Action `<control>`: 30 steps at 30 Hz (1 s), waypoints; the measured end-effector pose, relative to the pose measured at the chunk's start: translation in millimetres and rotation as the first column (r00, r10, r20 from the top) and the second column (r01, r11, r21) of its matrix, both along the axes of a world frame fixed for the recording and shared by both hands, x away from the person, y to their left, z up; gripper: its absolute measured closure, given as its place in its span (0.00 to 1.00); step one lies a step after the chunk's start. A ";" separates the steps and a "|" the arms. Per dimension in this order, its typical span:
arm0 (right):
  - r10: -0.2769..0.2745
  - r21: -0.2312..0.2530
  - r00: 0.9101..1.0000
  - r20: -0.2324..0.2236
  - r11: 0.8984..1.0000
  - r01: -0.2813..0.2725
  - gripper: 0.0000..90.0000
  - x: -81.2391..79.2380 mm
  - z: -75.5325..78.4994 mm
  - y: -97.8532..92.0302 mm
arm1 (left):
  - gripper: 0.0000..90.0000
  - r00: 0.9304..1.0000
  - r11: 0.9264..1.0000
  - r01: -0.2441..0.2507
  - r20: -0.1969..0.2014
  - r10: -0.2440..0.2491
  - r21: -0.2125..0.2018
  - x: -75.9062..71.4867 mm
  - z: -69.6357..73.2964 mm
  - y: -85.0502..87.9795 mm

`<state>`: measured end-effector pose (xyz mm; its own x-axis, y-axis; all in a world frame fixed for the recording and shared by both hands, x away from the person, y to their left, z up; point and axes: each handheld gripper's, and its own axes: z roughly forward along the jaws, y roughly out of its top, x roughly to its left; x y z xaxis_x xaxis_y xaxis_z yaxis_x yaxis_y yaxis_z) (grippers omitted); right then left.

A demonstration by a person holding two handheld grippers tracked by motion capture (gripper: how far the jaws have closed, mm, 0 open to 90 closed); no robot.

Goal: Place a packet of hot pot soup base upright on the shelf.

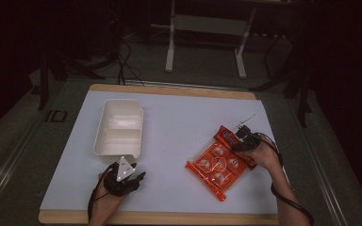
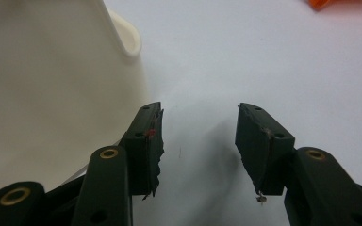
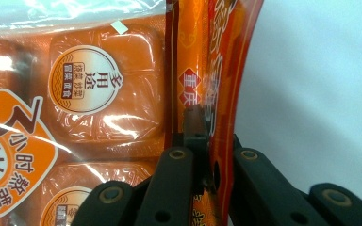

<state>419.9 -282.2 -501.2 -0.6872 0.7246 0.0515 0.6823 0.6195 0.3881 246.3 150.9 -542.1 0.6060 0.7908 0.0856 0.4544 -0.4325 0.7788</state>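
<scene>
Dark room, grey floor; a white frame (image 1: 205,35) is seen beyond the table (image 1: 179,117). White tabletop edged in pale wood.

Item 1: tray (image 1: 119,128). Cream, two compartments, placed on the left part of the table, long side running away from the person. One rounded corner and an outer wall are seen in the left gripper view (image 2: 52,84).

Item 2: pack (image 1: 221,160). Orange, glossy, with a clear front over several round-labelled portions, laid flat and askew on the right part of the table, well apart from the tray. Printed labels and a clock graphic are seen in the right gripper view (image 3: 99,94). One corner is caught at the top of the left gripper view (image 2: 339,3).

Item 3: left gripper (image 1: 139,178). Held low at the near left, just beside the tray's near end. In its own view (image 2: 199,141) the jaws are seen standing apart over bare table, nothing between them, the tray wall just beside one jaw.

Item 4: right gripper (image 1: 239,143). Held at the pack's far right edge. In its own view (image 3: 206,155) the jaws are seen pressed together on the pack's sealed edge strip, which is pinched upright between them while the rest of the pack lies to one side.
</scene>
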 end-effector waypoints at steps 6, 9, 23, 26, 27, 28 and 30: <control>-0.014 0.040 1.000 0.001 0.999 0.014 1.00 -0.5 2.9 -4.8 | 0.58 1.000 1.000 0.000 0.000 0.000 0.000 0.0 -0.1 -0.1; -0.014 0.041 1.000 0.001 0.999 0.014 1.00 -0.8 5.6 -4.4 | 0.57 1.000 1.000 0.000 0.000 0.000 0.001 0.0 -0.1 -0.1; -0.028 0.099 0.999 -0.024 0.995 0.031 1.00 1.1 23.9 -10.3 | 0.57 1.000 1.000 -0.005 0.003 0.005 -0.003 -0.2 -0.1 0.1; -0.024 0.107 1.000 -0.017 0.994 0.026 1.00 0.0 29.5 -10.3 | 0.58 1.000 1.000 -0.005 0.003 0.005 -0.001 -0.2 0.0 0.0; -0.025 0.110 1.000 -0.016 0.994 0.026 1.00 -0.7 31.4 -10.0 | 0.58 1.000 1.000 -0.005 0.003 0.005 -0.001 -0.2 0.0 0.0; -0.025 0.112 1.000 -0.013 0.993 0.026 1.00 -1.5 33.2 -9.8 | 0.58 1.000 1.000 -0.005 0.002 0.005 0.000 -0.2 0.0 0.0; -0.023 0.116 1.000 -0.010 0.993 0.024 1.00 -2.9 36.6 -9.1 | 0.58 1.000 1.000 -0.006 0.002 0.006 0.001 -0.2 -0.1 -0.1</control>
<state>417.0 -291.3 -464.7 -0.6693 0.7294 0.1418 0.6998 0.5545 0.4504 246.1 150.8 -542.1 0.6008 0.7946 0.0876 0.4554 -0.4302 0.7794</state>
